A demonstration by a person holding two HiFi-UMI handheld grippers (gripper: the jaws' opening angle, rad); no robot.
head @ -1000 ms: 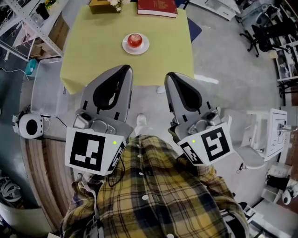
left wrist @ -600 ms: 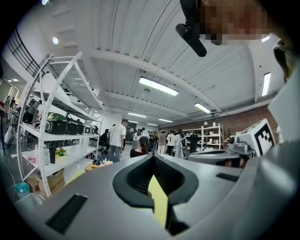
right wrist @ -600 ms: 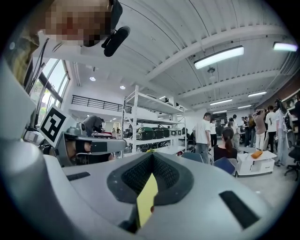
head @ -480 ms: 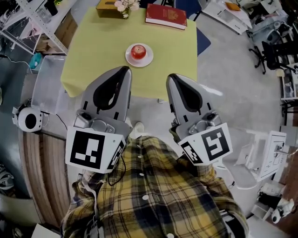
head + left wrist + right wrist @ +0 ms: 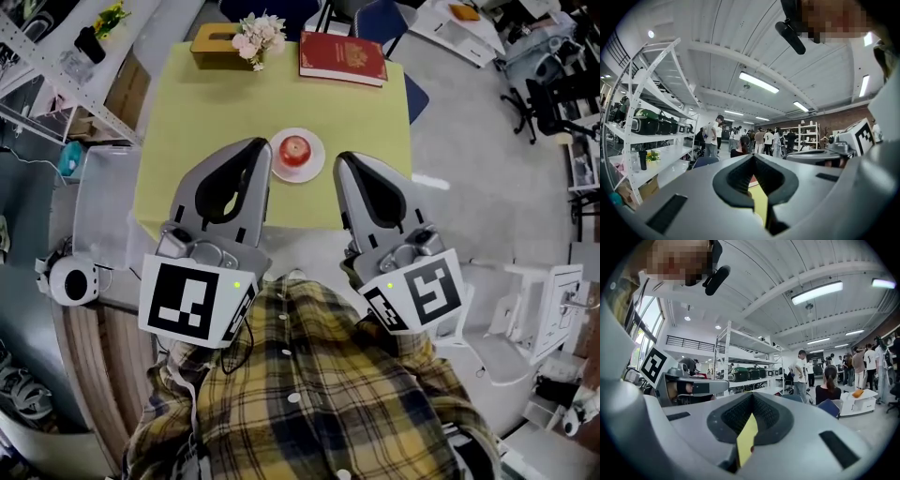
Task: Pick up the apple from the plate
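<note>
A red apple (image 5: 294,147) sits on a small white plate (image 5: 314,167) near the front of a yellow table (image 5: 197,122). In the head view both grippers point at the table, level and side by side. The left gripper (image 5: 260,143) has its tip just left of the plate; the right gripper (image 5: 342,155) has its tip just right of it. Neither touches plate or apple. Both stand shut with nothing held. In the left gripper view the left gripper (image 5: 753,157) shows only a sliver of yellow table below its tip. The right gripper (image 5: 752,395) shows the same in its own view.
A red book (image 5: 342,58), a tissue box (image 5: 217,39) and a small bunch of flowers (image 5: 260,33) lie along the table's far edge. A grey bin (image 5: 101,202) and metal shelving stand left. Office chairs (image 5: 553,89) are right. People stand far off in both gripper views.
Both grippers have moved forward together toward the table. The plate with the apple, once well ahead of them, now lies between their tips. Both jaws stay shut.
</note>
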